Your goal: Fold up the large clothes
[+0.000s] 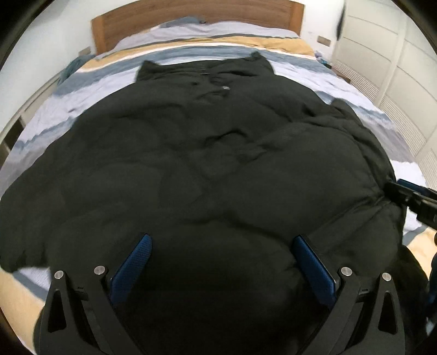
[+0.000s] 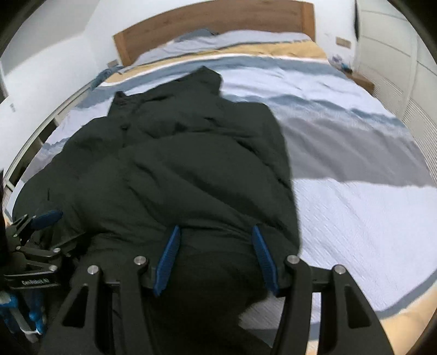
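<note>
A large black padded jacket (image 1: 196,153) lies spread on the bed, collar toward the headboard; it also shows in the right wrist view (image 2: 174,169). My left gripper (image 1: 222,240) is open, its blue-padded jaws wide apart over the jacket's near hem. My right gripper (image 2: 215,232) is open too, jaws apart with the near right edge of the jacket between them. The right gripper shows at the right edge of the left wrist view (image 1: 409,196); the left gripper shows at the left edge of the right wrist view (image 2: 41,221).
The bed has a striped cover (image 2: 341,153) in light blue, grey and yellow, and a wooden headboard (image 1: 191,19). White wardrobe doors (image 1: 396,68) stand to the right. A white wall is on the left.
</note>
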The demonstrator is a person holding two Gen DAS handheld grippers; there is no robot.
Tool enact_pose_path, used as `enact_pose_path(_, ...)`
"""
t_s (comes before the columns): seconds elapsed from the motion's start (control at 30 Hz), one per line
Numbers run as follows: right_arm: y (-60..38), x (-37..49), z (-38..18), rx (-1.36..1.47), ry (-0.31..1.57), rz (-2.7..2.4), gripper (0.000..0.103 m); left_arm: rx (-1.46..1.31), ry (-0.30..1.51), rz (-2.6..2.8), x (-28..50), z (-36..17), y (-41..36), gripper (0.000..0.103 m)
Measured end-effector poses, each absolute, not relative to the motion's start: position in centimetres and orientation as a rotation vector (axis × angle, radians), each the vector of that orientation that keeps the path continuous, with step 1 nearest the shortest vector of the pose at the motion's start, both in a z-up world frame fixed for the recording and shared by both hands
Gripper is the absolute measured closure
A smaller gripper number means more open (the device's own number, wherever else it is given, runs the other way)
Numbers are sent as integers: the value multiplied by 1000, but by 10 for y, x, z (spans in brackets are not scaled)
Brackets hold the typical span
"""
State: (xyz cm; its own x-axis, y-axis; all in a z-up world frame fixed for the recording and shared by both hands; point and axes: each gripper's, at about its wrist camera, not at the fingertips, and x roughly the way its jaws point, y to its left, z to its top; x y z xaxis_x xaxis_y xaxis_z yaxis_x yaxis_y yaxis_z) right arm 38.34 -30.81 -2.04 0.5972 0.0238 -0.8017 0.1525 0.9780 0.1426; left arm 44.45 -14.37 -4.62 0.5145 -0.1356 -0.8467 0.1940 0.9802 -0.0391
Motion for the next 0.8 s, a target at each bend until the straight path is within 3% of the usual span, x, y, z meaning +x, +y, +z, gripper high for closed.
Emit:
enact_pose_path(0.23, -303, 373, 39, 215, 958, -150, 49, 8, 1006, -99, 411, 10, -43, 1)
enact_pose_path(0.43, -266, 366, 86, 273, 973, -162, 49, -184, 1056, 40, 402, 20, 90, 1)
enact_pose_path(0.67, -229, 382, 105, 296, 1014, -188, 49, -554, 1072, 189, 399, -29, 253, 2)
enact_pose_path(0.8, -217, 403, 110, 290, 1019, -194, 49, -762, 1038, 274, 400, -66, 311, 11)
